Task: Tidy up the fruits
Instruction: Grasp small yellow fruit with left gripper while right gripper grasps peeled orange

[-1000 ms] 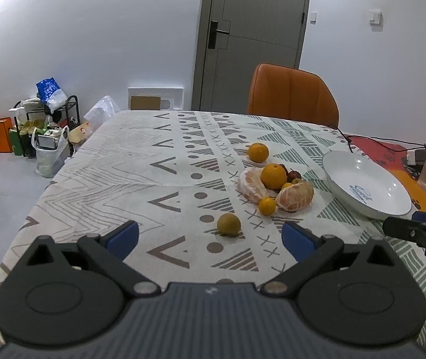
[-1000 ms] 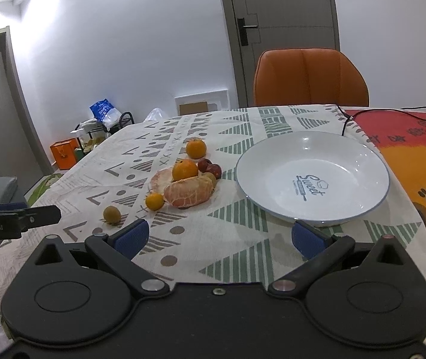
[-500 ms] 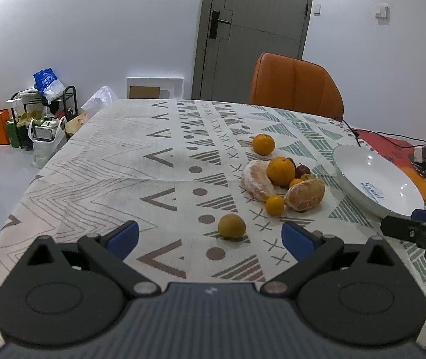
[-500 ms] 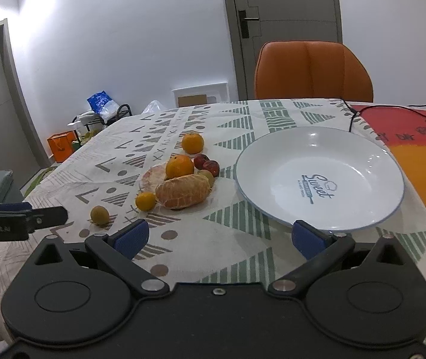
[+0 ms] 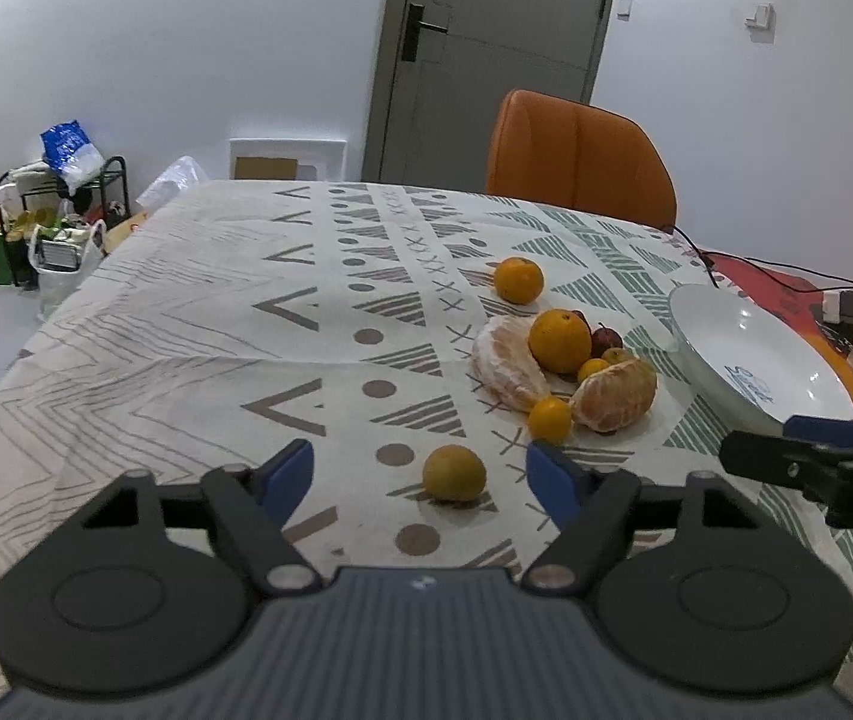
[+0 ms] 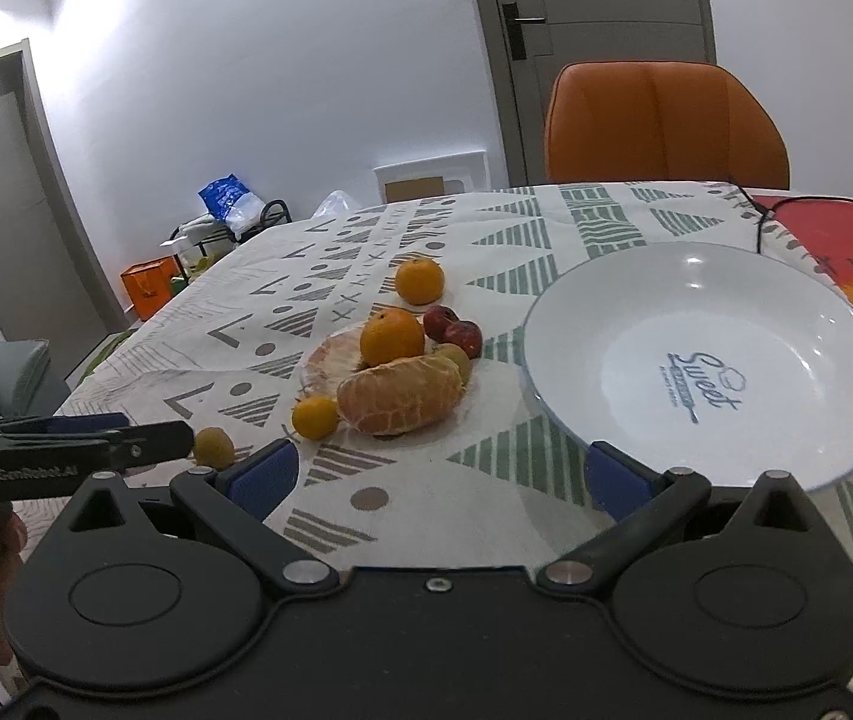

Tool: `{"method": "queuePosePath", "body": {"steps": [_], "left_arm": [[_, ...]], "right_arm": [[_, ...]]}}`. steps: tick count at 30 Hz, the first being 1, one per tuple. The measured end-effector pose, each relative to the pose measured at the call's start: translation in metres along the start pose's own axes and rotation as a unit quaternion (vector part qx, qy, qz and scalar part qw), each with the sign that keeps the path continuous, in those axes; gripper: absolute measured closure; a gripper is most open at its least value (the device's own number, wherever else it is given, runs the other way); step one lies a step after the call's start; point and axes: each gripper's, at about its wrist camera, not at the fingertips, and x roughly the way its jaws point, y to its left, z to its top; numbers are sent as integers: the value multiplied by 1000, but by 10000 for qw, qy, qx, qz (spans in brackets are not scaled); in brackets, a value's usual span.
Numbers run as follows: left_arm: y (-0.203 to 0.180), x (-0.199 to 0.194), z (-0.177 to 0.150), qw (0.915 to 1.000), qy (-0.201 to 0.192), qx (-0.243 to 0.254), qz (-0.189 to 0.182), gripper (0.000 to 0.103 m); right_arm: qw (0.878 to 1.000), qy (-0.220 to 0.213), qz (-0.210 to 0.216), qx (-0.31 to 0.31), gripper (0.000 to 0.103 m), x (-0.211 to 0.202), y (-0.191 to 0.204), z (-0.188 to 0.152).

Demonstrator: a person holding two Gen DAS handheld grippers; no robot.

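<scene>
Left gripper [image 5: 420, 474]: jaws closing, blue pads apart, nothing pressed yet. The small round yellow-green fruit [image 5: 454, 473] lies between them, nearer the right pad. Advise centring before closure. Right gripper [image 6: 435, 474] stands wide, empty, its right finger touching the white ceramic plate [image 6: 654, 294] rim.

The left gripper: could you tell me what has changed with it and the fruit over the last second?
The left gripper has moved in toward the lone yellowish fruit, which now sits between its fingers, untouched; its jaws are closing. The right gripper has edged toward the plate, still wide open. The fruit pile and plate have not shifted.
</scene>
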Motion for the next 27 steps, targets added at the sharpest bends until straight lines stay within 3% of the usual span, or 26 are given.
{"method": "queuePosePath", "body": {"steps": [6,8,10,12,15,27], "left_arm": [[-1,19,-1,9997,163,-47,-159,44],[0,26,-2,9995,239,-37,-214,52],[0,32,-3,9993,283,-30,-249,70],[2,33,-2,9994,263,-45,-233,78],[8,32,0,9995,217,-126,-215,78],[29,22,3,9994,86,-319,-115,78]], "right_arm": [[9999,18,79,-126,0,11,6,5],[9998,17,72,-164,0,15,9,7],[9998,2,87,-192,0,18,11,9],[9997,-28,130,-203,2,20,13,11],[9997,0,144,-205,10,26,15,13],[9985,65,-123,-527,22,54,24,15]]}}
